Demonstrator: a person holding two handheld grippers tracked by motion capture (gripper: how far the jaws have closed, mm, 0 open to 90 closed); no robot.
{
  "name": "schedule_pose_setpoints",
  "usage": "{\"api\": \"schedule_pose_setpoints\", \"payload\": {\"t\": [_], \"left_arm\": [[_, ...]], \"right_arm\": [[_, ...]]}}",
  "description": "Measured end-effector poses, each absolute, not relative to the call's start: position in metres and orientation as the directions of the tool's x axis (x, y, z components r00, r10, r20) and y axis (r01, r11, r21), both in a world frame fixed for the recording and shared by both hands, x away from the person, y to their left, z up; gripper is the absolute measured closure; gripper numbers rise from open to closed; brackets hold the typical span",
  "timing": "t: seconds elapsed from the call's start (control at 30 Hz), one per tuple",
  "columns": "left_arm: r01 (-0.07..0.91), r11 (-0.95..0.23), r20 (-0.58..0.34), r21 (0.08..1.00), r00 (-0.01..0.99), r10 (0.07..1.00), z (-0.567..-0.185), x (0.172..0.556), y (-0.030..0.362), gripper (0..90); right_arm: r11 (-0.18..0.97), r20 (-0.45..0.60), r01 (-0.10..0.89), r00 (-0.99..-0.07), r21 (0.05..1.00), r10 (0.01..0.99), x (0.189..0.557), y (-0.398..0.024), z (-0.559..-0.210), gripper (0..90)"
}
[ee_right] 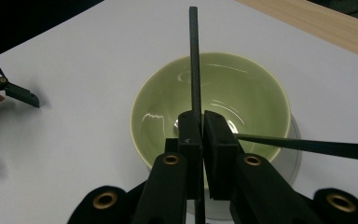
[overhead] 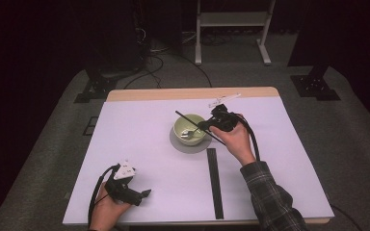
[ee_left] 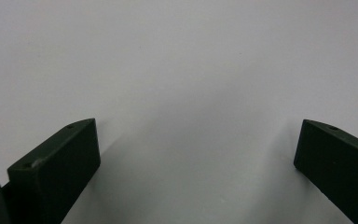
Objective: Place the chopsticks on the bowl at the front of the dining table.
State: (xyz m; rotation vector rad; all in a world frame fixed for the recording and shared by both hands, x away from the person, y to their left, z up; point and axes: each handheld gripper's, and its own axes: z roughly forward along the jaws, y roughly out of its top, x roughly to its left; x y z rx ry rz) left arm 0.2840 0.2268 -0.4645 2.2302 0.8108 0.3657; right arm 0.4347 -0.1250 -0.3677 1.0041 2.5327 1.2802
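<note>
Two black jaws of the right gripper (ee_right: 199,126) pinch a thin black stick (ee_right: 194,60) above the pale green bowl (ee_right: 214,88), hiding the bowl's bottom. What shiny item lies inside is hard to make out. The bowl sits on a grey saucer (overhead: 185,146). Near the table's (overhead: 139,130) front edge, the left gripper (ee_left: 196,154) rests with jaws spread wide over bare surface.

Counted on the table

One pale green bowl (overhead: 189,128), on one grey round plate (overhead: 189,145); one metal spoon (overhead: 189,133) inside. Two thin black sticks: one (ee_right: 194,60) clamped over the bowl, one (ee_right: 317,146) crossing at the rim. One black strip (overhead: 215,182) flat on the white cover. Two grippers: left (overhead: 144,194), right (overhead: 204,124).
</note>
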Motion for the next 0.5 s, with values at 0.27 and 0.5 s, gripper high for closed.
{"api": "schedule_pose_setpoints", "payload": {"t": [0.27, 0.5], "left_arm": [[0.443, -0.541, 0.017, 0.715, 0.762, 0.647, -0.464, 0.284, 0.227, 0.0], [0.443, -0.538, 0.016, 0.717, 0.761, 0.648, -0.465, 0.284, 0.227, 0.0]], "right_arm": [[0.418, 0.177, 0.504, -0.772, 0.755, 0.61, 0.442, -0.112, -0.37, 85.6], [0.42, 0.188, 0.514, -0.771, 0.748, 0.609, 0.447, -0.102, -0.374, 85.6]]}}
